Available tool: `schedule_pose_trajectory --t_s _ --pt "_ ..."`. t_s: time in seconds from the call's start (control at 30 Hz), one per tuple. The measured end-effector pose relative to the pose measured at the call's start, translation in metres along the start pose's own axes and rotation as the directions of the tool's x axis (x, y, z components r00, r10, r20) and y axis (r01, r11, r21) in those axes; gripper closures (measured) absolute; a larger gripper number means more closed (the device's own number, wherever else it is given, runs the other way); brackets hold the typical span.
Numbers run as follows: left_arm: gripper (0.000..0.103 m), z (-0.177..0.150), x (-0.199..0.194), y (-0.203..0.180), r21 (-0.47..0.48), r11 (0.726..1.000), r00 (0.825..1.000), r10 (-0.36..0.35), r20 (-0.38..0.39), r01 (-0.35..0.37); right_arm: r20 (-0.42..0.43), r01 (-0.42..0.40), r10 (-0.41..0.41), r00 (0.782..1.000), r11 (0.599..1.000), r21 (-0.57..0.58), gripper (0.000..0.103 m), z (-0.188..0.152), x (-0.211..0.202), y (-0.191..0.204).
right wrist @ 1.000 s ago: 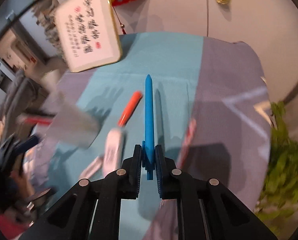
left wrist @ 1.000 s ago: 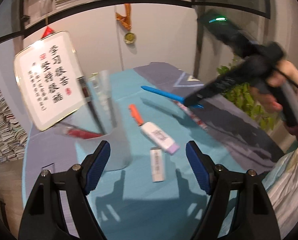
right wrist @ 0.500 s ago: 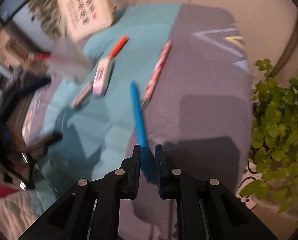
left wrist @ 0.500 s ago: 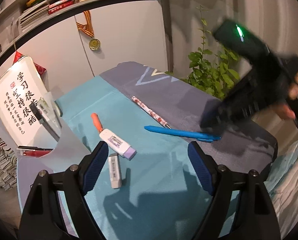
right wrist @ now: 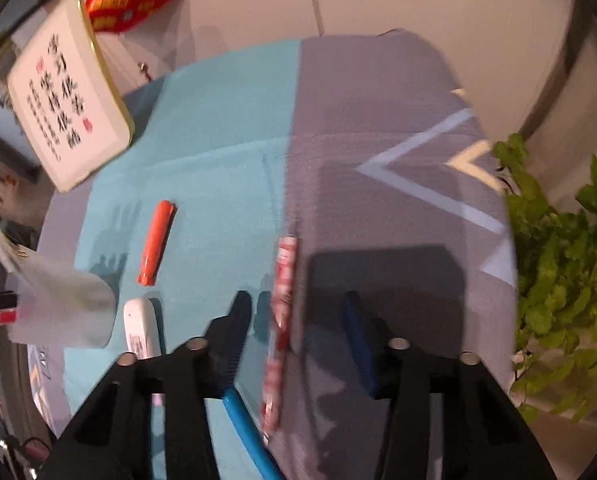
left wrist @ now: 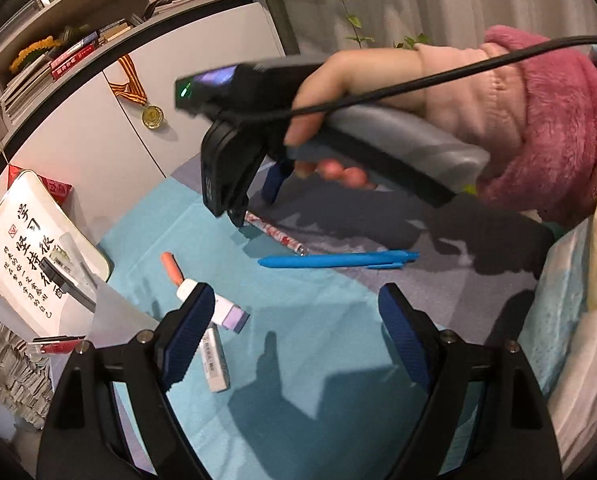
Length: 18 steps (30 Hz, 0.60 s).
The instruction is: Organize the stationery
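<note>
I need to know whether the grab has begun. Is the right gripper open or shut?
Open. The right gripper shows its blue-padded fingers spread apart, with the red-and-white patterned pen lying on the cloth between them, untouched.

White plaque (right wrist: 68,100): black Chinese calligraphy, red seals. Eraser (left wrist: 214,360) label print too small to read.

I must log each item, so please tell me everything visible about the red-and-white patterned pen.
The patterned pen is slim and straight, white with a red print, seemingly plastic. It lies flat on the grey part of the cloth, beside the teal part. The right gripper hovers open above it; its fingers do not touch. One end is near the blue pen.
</note>
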State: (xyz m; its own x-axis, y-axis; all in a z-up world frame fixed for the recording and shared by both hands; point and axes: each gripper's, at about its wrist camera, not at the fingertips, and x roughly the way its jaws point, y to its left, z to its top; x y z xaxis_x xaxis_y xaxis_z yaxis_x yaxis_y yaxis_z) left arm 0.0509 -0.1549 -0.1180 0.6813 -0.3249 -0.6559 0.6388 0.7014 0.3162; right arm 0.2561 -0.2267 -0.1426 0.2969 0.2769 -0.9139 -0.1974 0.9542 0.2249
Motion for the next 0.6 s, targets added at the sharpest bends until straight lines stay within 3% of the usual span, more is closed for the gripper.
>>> schedule_pose_trajectory --t_s 0.03,0.07,0.1,0.2,0.33,0.47,0.6 --pt "0.02 0.001 0.002 0.001 0.003 1.0 1.0 0.004 -0.002 -0.004 -0.009 0.017 -0.017 1.0 1.0 -0.018 0.077 0.001 0.004 0.003" --pt "0.02 0.002 0.005 0.001 0.009 1.0 1.0 0.004 -0.001 -0.004 0.011 0.076 -0.076 0.997 0.995 -0.064 0.089 0.003 0.006 0.012" --pt "0.02 0.004 0.007 0.0 0.019 1.0 1.0 0.002 0.002 -0.002 0.006 0.093 -0.093 0.996 0.992 -0.083 0.092 0.003 0.008 0.018" --pt "0.02 0.008 0.011 -0.006 0.065 0.998 1.0 0.001 0.019 -0.002 0.006 0.098 -0.098 0.995 0.991 -0.096 0.093 0.0 0.007 0.02" --pt "0.02 0.019 0.023 -0.019 0.196 0.981 0.999 -0.001 0.035 -0.006 0.12 0.015 -0.012 0.993 1.0 -0.026 0.093 -0.013 -0.037 -0.006" --pt "0.02 0.029 0.04 -0.038 0.367 0.93 0.999 -0.043 0.011 0.036 0.222 -0.05 0.04 0.974 0.998 0.039 0.093 -0.045 -0.095 -0.039" --pt "0.02 0.036 0.049 -0.05 0.477 0.863 0.985 -0.158 -0.063 0.169 0.264 -0.12 0.088 0.961 0.987 0.107 0.093 -0.072 -0.123 -0.067"
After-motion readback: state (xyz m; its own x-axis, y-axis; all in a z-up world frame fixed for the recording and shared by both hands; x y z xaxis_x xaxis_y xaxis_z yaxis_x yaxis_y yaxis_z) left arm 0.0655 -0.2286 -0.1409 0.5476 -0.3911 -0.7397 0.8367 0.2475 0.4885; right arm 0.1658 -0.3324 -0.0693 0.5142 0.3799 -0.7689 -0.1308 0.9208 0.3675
